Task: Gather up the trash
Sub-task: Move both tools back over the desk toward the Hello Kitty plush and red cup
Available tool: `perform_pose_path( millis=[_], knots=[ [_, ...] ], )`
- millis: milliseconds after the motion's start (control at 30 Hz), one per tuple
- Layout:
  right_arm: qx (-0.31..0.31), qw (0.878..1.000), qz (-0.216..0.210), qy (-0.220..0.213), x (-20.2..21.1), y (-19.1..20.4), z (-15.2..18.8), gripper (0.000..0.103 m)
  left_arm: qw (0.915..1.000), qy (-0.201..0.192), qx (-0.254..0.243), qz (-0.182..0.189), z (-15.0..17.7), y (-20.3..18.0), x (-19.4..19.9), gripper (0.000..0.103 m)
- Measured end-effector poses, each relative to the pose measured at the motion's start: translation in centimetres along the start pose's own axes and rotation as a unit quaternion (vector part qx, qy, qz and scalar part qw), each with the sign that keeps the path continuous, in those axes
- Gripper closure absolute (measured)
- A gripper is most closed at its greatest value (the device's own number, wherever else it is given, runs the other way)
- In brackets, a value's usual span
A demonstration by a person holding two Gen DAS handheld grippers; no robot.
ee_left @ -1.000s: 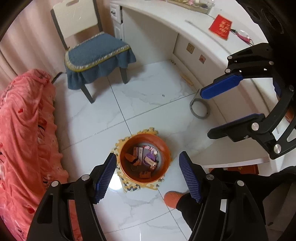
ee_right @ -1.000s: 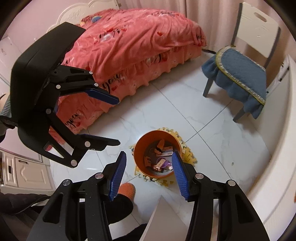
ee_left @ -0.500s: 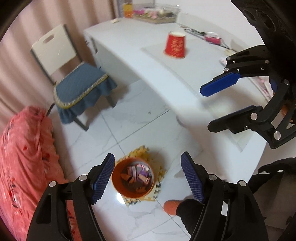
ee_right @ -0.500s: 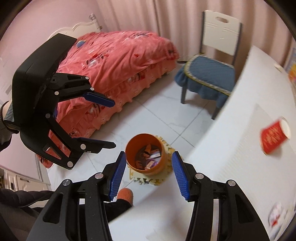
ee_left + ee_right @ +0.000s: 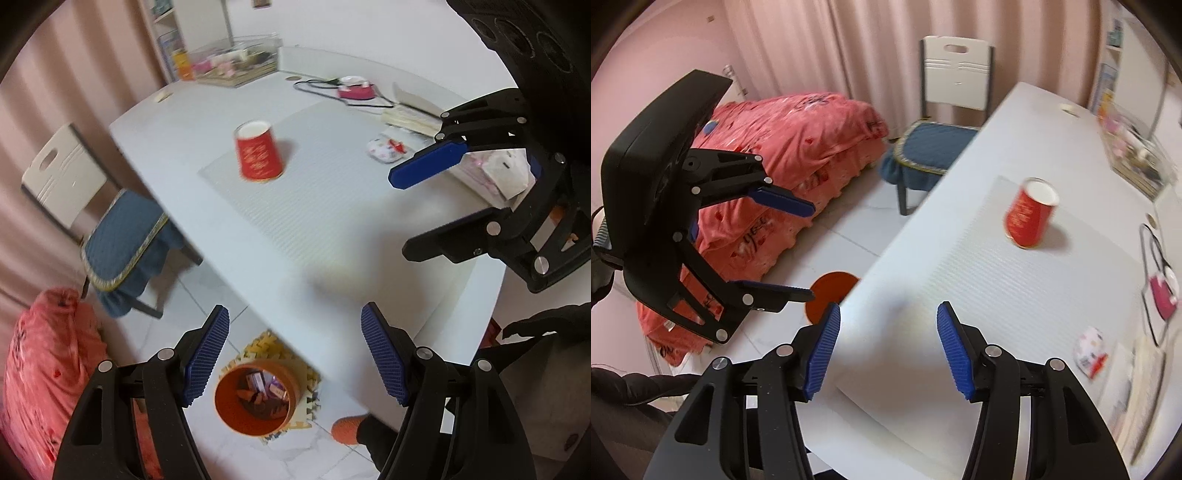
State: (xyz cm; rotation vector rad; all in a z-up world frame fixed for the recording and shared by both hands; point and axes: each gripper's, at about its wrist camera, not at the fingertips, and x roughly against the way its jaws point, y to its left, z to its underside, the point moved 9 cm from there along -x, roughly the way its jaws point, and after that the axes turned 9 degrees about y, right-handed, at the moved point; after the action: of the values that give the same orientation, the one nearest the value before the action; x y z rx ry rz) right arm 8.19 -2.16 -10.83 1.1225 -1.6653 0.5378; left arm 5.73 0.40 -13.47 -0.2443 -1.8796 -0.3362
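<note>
We held both claws, left (image 5: 295, 354) and right (image 5: 888, 352), wide and empty near the cup (image 5: 258, 155); a clumsy bump could roll it off the table (image 5: 332, 236).

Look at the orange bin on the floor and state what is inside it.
The orange bin holds a small pile of wrappers and packets, some purple, some brown. The table edge covers the bin's far side, and whatever lies beneath the pile cannot be seen.

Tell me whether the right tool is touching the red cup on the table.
Apart. The right wrist view shows the right tool open over bare table, with the red cup lying well beyond its fingertips and clear tabletop between them.
</note>
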Motion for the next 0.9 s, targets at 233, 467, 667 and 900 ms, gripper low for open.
perform_pose_path(
  millis=[233, 467, 667, 900],
  knots=[
    [-0.039, 0.999, 0.021, -0.009, 2.0, -4.3, 2.5, 0.047, 0.9991, -0.005, -0.040, 0.010, -3.7, -2.8, -0.5, 0.029],
    [-0.084, 0.996, 0.035, -0.013, 2.8, -9.2, 4.8, 0.046, 0.9971, -0.002, -0.073, 0.019, -6.8, -4.6, -1.5, 0.029],
    [-0.118, 0.992, 0.048, -0.009, 2.5, -13.3, 6.2, 0.044, 0.9954, 0.003, -0.091, 0.031, -9.1, -5.6, -3.1, 0.029],
    [-0.177, 0.982, 0.062, -0.002, 1.4, -18.8, 8.0, 0.044, 0.9936, 0.014, -0.100, 0.050, -11.3, -6.1, -5.7, 0.029]
  ],
)
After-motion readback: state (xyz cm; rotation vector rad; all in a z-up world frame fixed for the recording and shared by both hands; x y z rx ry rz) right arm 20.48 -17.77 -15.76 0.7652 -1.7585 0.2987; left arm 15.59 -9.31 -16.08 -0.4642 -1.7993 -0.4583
